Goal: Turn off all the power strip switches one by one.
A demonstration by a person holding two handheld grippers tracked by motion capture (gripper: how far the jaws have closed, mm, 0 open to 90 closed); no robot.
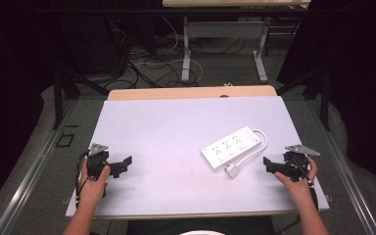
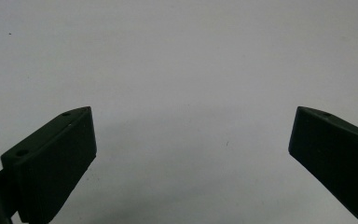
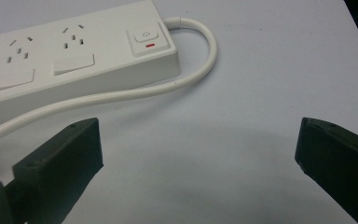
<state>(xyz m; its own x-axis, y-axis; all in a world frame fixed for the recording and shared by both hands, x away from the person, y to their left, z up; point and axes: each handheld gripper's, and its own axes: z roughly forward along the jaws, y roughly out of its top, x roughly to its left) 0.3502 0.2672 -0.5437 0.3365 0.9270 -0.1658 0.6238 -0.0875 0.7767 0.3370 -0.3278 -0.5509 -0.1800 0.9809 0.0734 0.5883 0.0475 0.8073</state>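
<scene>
A pale table (image 1: 176,127) is seen before a cable-strewn floor. The white power strip (image 1: 231,146) lies right of centre, untouched, its cord apparently looped to a plug (image 1: 232,171). Both the left gripper (image 1: 127,162) and right gripper (image 1: 267,162) are held wide apart, empty; nothing is begun.

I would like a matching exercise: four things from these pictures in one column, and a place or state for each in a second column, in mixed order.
1. power strip
2. plug
3. left gripper
4. power switch

a. open, over bare table
b. at the cord's free end
c. on the strip's end where the cord leaves
d. lying flat, right of centre

Pairs: 1-d, 2-b, 3-a, 4-c
</scene>
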